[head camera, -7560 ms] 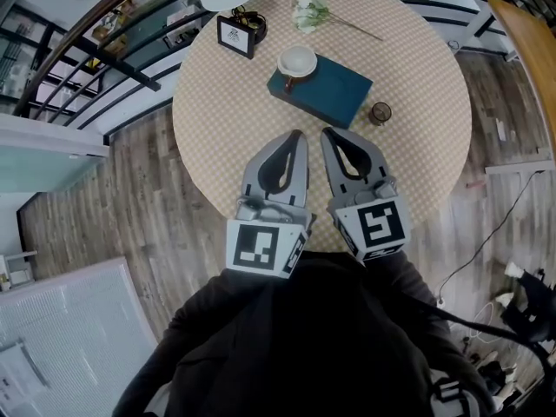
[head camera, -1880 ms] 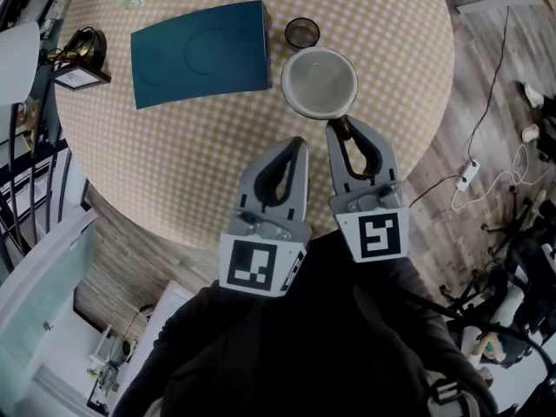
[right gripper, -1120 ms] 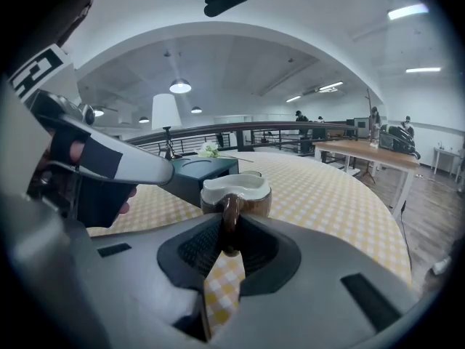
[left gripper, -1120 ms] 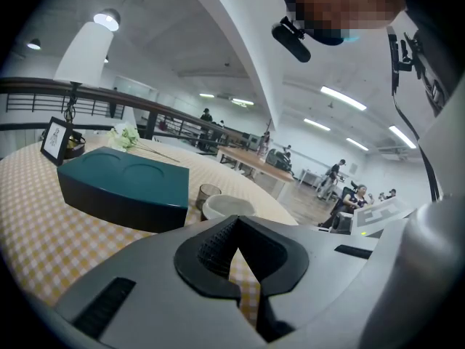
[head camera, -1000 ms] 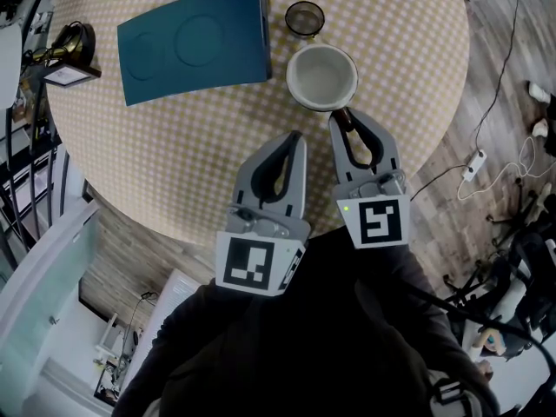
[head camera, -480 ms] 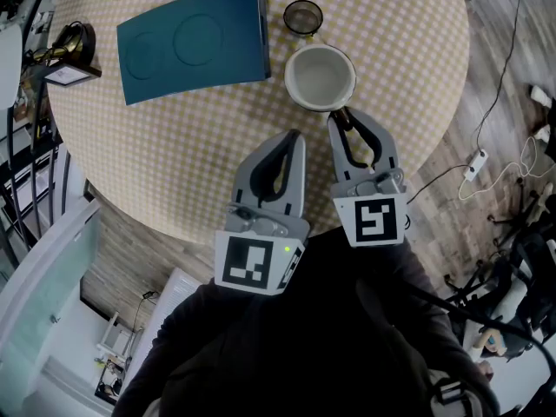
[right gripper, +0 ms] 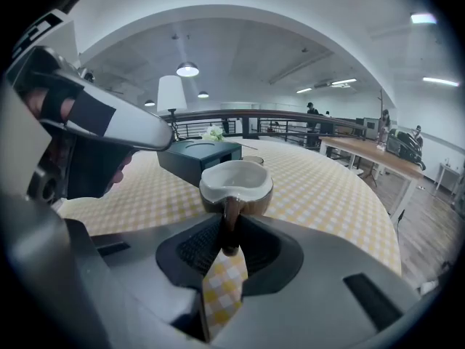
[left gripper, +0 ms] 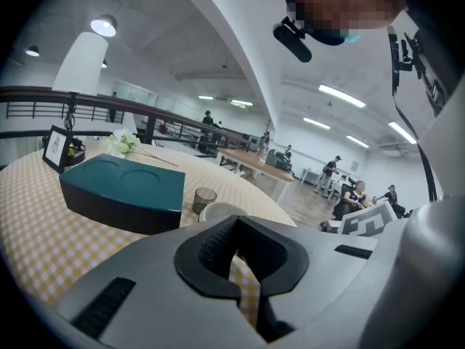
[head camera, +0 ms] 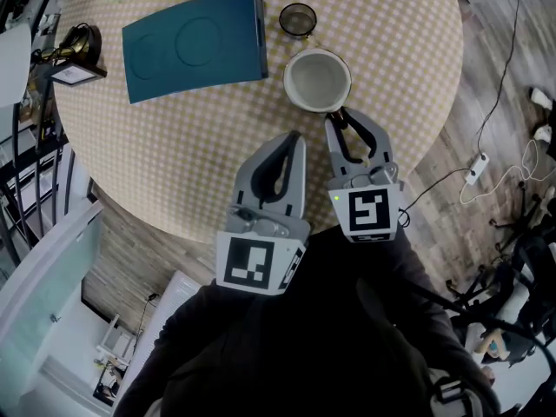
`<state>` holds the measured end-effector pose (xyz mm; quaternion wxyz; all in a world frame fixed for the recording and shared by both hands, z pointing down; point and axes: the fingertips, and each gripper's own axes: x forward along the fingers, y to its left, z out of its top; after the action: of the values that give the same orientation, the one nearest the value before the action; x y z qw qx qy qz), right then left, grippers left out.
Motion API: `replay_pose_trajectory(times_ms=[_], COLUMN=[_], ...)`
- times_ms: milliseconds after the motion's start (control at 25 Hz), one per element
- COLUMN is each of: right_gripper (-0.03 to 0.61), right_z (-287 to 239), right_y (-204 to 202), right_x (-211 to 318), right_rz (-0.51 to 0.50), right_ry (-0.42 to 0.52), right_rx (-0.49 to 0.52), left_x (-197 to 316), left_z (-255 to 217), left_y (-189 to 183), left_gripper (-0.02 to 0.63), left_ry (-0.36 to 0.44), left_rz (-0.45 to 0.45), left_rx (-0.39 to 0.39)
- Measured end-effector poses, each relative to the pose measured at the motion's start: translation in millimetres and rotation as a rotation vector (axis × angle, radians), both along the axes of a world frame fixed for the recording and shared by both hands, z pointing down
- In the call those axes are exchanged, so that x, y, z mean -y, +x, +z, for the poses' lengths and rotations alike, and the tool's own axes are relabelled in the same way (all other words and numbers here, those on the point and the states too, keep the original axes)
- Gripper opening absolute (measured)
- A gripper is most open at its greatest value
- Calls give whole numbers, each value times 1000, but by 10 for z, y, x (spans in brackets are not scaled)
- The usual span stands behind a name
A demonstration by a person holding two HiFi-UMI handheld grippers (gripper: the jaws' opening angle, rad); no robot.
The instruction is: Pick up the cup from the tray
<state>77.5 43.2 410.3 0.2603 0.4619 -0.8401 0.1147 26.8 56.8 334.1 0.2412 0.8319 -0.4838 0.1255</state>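
Cup point(head camera: 318, 80) off tray point(head camera: 193, 43), just right of it, handle pinched btwn right gripper point(head camera: 340, 120) jaws; left gripper point(head camera: 294, 139) closed, empty. Pick looks done; lifted vs resting, can't tell.

The cup point(head camera: 318, 80) is off the tray point(head camera: 195, 42), just right of it over the table point(head camera: 174, 146) (resting or lifted, cannot tell), a small glass point(head camera: 298, 19) just behind it. The right gripper point(head camera: 340, 118) grips the cup's handle from the near side, the left gripper point(head camera: 294, 137) beside it; a picture frame point(head camera: 76, 70) stands left of the tray.
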Motion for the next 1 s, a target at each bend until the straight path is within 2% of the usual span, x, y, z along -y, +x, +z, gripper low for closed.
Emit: replay_pose_trajectory(times_ms=[240,560,920,1000], right_gripper=[57,66,61,48], right_z=[-70,-475,-1529,-1818], right_y=[23,140,56,27], right_x=[-43,-168,-20,6], right_rz=[-18,-93,-111,-118], right_ry=[15,74,236,243], right_rx=[18,26,266,319], left_x=[28,83,2,-26], left_z=[-80,-473,-1235,-1441], left_y=[2,-88,-164,-157], left_gripper=[5,5,5,5], left_ry=[37,127,318,373], left_rz=[-11,-98,-201,-215], left_rx=[11,29,36,46])
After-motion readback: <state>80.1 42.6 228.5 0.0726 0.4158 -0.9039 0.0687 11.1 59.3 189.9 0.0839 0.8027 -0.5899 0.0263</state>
